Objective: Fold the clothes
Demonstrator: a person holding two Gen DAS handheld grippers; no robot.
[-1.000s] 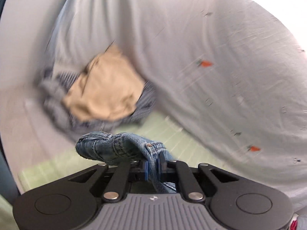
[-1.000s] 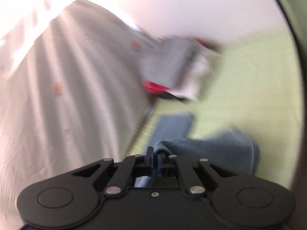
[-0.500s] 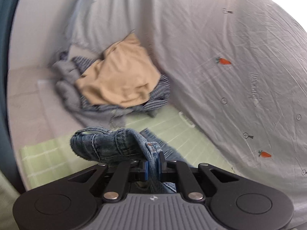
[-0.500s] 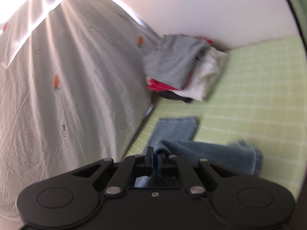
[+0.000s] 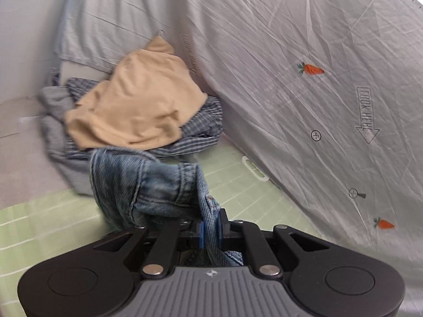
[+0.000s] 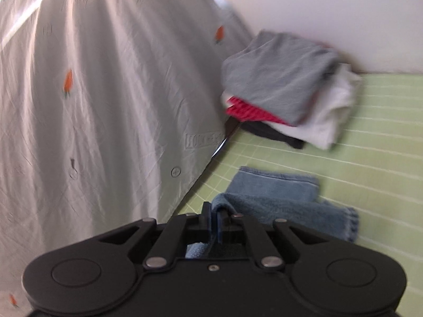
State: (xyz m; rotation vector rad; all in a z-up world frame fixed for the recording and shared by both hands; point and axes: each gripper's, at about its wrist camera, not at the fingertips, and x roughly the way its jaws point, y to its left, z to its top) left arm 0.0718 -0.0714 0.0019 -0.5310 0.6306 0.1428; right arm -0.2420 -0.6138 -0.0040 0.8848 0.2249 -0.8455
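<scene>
Both tongs are clamped on the jeans (image 5: 148, 185): the left tongs (image 5: 210, 231) grip the waistband, the right tongs (image 6: 214, 219) a leg lying ahead on the green mat (image 6: 370, 185). Folding looks mid-way; a rumpled pile (image 5: 132, 105) beyond the left tongs waits, a folded stack (image 6: 285, 89) beyond the right seems done.

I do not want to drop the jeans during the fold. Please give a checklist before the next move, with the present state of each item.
1. Left tool pinches the blue denim jeans: ok.
2. Right tool pinches the denim: ok.
3. Light green checked mat bare ahead of the jeans: ok.
4. Jeans clear of the beige and striped clothes pile: cannot tell.
5. Folded clothes stack with grey top apart from the jeans: ok.
</scene>
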